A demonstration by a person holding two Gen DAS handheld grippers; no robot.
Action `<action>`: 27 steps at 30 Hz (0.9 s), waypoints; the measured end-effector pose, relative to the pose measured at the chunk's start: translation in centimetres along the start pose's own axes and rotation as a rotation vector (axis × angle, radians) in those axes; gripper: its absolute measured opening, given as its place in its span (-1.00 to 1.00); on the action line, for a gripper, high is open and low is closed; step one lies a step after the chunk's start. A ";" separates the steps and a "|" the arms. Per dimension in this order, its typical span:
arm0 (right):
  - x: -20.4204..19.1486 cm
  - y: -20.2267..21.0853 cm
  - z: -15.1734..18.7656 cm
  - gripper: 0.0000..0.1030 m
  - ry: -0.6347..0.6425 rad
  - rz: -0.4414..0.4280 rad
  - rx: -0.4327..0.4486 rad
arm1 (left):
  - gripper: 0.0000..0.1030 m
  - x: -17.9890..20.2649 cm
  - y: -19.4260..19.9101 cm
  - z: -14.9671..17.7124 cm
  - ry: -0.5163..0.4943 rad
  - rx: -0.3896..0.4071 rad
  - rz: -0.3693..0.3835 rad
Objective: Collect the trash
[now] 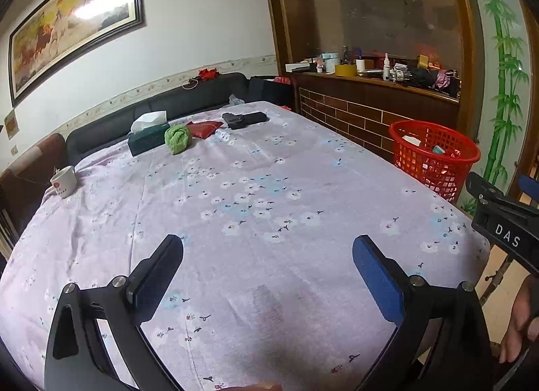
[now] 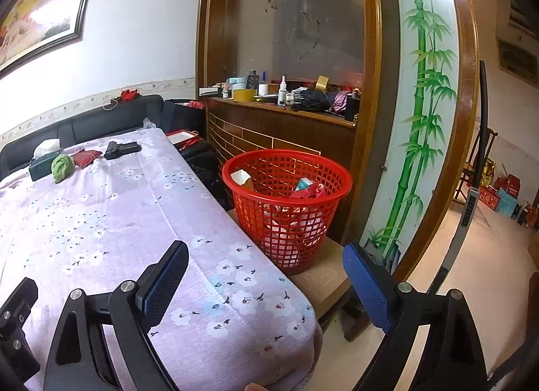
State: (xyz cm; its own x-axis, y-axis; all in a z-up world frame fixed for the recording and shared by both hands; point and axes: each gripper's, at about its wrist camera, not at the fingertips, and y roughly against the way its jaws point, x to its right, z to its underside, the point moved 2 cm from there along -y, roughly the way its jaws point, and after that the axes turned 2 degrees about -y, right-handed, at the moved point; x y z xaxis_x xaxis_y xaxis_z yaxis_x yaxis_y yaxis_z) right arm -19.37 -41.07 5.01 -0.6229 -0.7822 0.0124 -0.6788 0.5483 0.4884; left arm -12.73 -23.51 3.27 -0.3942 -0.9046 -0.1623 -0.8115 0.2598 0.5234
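Note:
A red mesh basket point(image 2: 286, 205) stands on a low wooden stool beside the table's right edge, with paper and wrappers inside; in the left wrist view the basket point(image 1: 434, 158) shows at the right. My left gripper point(image 1: 267, 252) hovers open over the near part of the flowered tablecloth point(image 1: 252, 195), with nothing between its fingers. My right gripper point(image 2: 266, 263) is open too, above the table's near right corner, empty, pointing toward the basket. A small white crumpled scrap point(image 1: 225, 136) lies near the far items.
At the table's far end sit a tissue box point(image 1: 148, 134), a green cloth point(image 1: 178, 138), a red pouch point(image 1: 204, 128) and a black object point(image 1: 244, 119). A white cup point(image 1: 64, 182) stands at the left edge. A dark sofa and a cluttered wooden counter point(image 2: 279, 108) lie behind.

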 end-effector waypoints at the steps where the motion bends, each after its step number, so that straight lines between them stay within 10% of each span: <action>1: -0.1 0.0 0.0 0.85 0.003 0.000 0.000 | 0.94 -0.1 0.0 0.1 0.004 -0.002 -0.001; 27: -0.8 -0.4 0.3 0.85 0.015 -0.014 -0.027 | 0.94 -0.5 -0.7 0.6 0.018 -0.032 0.007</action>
State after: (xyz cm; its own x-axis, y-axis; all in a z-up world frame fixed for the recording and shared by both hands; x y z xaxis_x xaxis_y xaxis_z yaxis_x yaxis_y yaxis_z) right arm -18.71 -40.60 4.51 -0.6074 -0.7942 0.0180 -0.6765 0.5290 0.5124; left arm -12.21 -23.01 2.43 -0.3916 -0.9088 -0.1439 -0.7944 0.2549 0.5513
